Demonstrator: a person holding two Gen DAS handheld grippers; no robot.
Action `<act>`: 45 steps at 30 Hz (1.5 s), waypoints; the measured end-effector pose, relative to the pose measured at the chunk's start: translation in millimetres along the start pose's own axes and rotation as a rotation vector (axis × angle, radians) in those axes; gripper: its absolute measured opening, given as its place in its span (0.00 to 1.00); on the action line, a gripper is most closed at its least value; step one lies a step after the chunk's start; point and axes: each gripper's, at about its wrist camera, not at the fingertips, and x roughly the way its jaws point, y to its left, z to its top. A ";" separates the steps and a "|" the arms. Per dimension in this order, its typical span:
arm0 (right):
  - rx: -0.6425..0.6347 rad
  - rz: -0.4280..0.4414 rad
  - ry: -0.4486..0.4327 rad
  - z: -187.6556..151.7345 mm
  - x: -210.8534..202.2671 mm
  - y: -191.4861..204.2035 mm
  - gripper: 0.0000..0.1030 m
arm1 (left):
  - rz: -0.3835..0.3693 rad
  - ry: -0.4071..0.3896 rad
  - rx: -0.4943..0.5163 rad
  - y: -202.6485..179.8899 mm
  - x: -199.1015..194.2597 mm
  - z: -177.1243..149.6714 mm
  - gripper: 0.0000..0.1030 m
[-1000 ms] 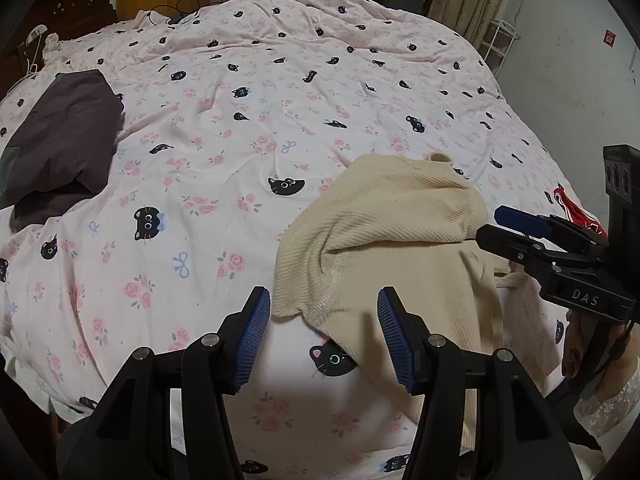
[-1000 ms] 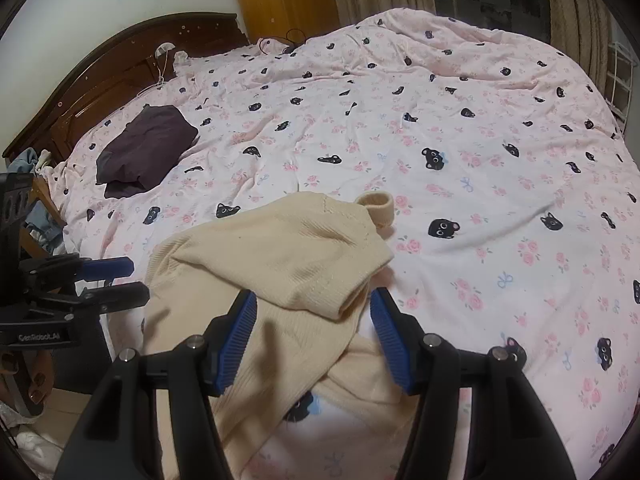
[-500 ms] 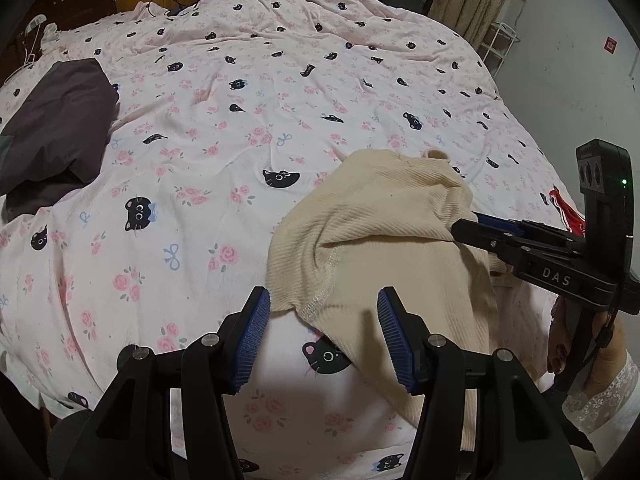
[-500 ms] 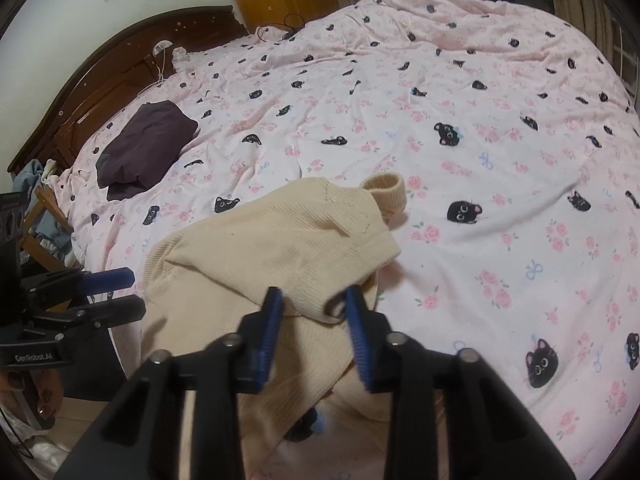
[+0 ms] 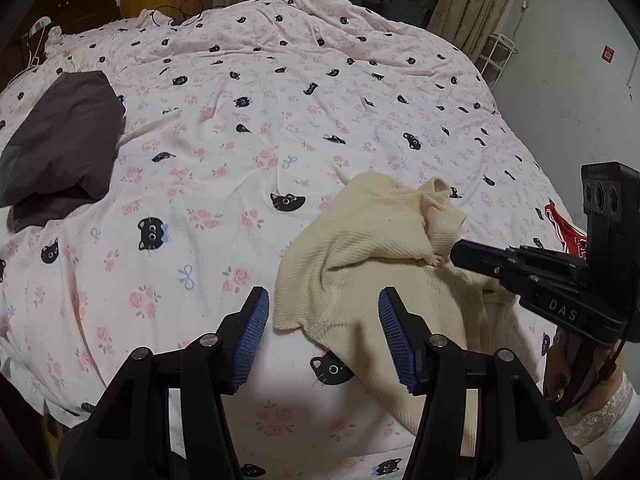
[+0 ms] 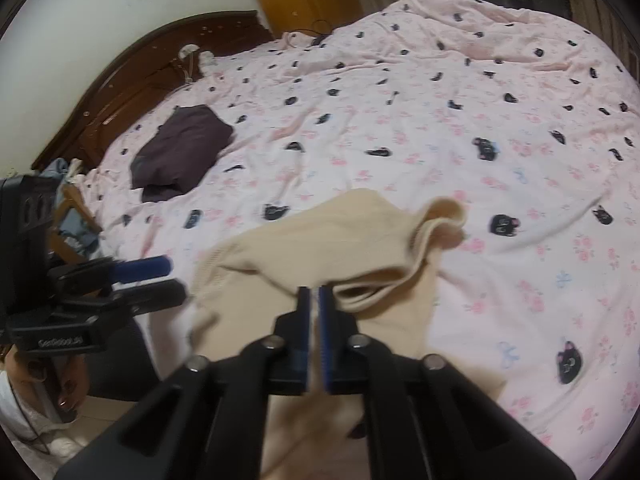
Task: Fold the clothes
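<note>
Jaws of right gripper point(image 6: 314, 296), spread a second ago, now pinch cream sweater point(image 5: 372, 232); left gripper point(image 5: 324, 320) jaws opening, empty: fold can begin.

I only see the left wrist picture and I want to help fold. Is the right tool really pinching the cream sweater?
Observer: Yes. From the right wrist view, the right tool is shut on a fold of the cream sweater.
Child: Does my left tool touch the sweater?
Observer: No. Seen from the side, the left tool sits just short of the sweater's edge. Its jaws are opening, with nothing between them.
Child: Is anything beside the bed?
Observer: Yes, some blue-grey cloth on a wooden frame, near the end of the dark headboard.
</note>
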 end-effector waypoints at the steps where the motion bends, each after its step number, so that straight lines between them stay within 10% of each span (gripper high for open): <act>1: -0.006 0.008 0.000 -0.4 0.0 4.3 0.01 | 0.014 -0.008 0.013 -1.7 -0.9 -0.2 0.60; 9: 0.008 -0.085 -0.029 0.8 -2.9 2.7 0.05 | 0.045 -0.020 0.076 -12.7 -3.8 -5.5 0.60; 14: 0.072 -0.172 -0.053 2.4 -9.9 -24.0 0.46 | 0.035 -0.009 0.075 -13.9 0.5 -6.8 0.60; 16: 0.090 -0.185 -0.060 3.2 -12.3 -33.9 0.48 | 0.032 -0.001 0.071 -13.7 2.8 -7.8 0.60; 28: 0.167 -0.119 -0.011 6.3 11.2 -60.3 0.48 | 0.020 0.010 0.043 -8.4 5.0 -9.4 0.60; 33: 0.149 -0.093 -0.005 11.4 15.9 -54.2 0.22 | 0.016 0.016 0.041 -8.1 6.3 -10.6 0.60; 45: 0.097 -0.017 -0.024 15.2 6.0 -26.6 0.11 | 0.003 -0.002 0.033 -7.3 1.3 -7.8 0.60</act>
